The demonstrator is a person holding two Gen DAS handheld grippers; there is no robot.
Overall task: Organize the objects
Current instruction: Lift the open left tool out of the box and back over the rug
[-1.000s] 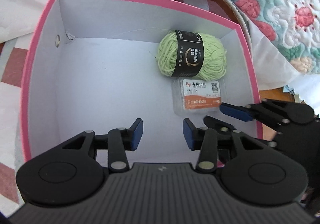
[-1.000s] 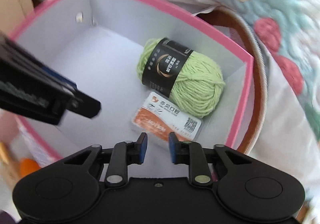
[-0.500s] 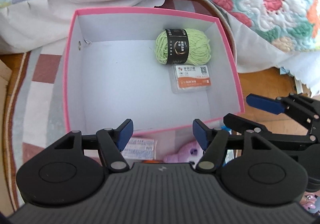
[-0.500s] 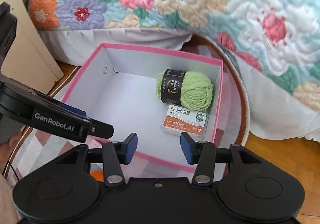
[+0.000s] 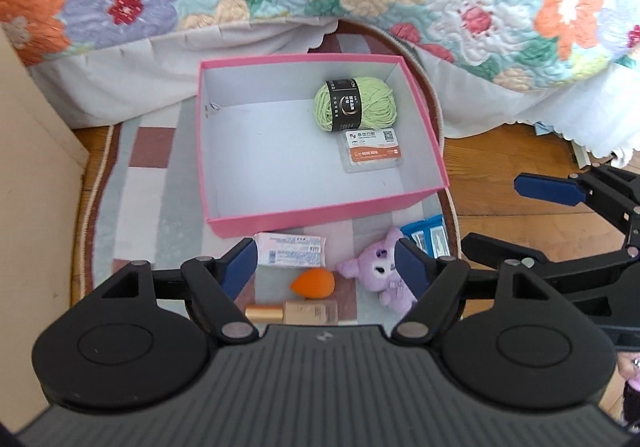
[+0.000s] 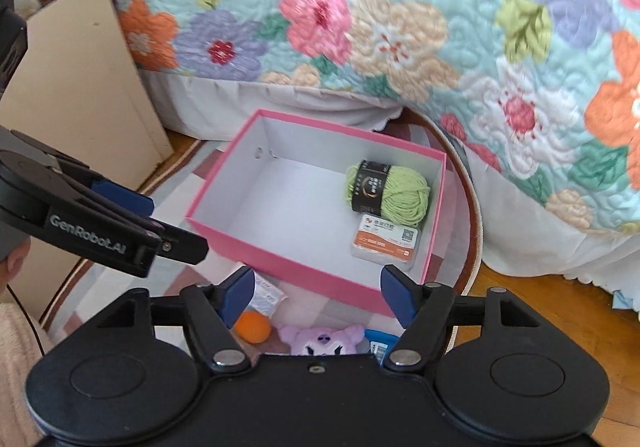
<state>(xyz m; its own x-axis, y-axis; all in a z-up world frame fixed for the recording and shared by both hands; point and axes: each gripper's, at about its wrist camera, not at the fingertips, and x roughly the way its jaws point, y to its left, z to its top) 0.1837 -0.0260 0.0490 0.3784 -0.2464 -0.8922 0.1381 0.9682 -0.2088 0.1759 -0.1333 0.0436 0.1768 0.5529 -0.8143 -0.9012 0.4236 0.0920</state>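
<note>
Left wrist view: the left tool (image 5: 324, 267) is seen with its jaws spread apart and nothing between them; they have just been opening. The right tool (image 6: 318, 293) is likewise spread and empty, its jaws having just been opening too. Both are held above the rug (image 5: 136, 183), short of the near wall of the pink box (image 5: 320, 213).

Inside the box, a green yarn ball (image 5: 356, 107) is lodged in the far right corner, and a card case (image 5: 372, 149) is laid flat just in front of it, touching or nearly touching. The rest of the box floor is bare.

Outside, along the near wall, several things are left on the rug: a wipes packet (image 5: 292, 251), an orange sponge (image 5: 314, 284), a gold-capped bottle (image 5: 298, 312), a purple plush toy (image 5: 384, 271) and a blue packet (image 5: 428, 233).

The step in hand is judged to be the choice and pickup of the next loose item. It would be done well if each tool were given the thing nearest it: the wipes packet or sponge for the left, the plush toy for the right. The soft sponge and plush should be clamped lightly through the middle. The bottle, lying flat, is best taken across its narrow width so that rolling is prevented. Items should be set down on the bare left floor, well apart from the yarn.
</note>
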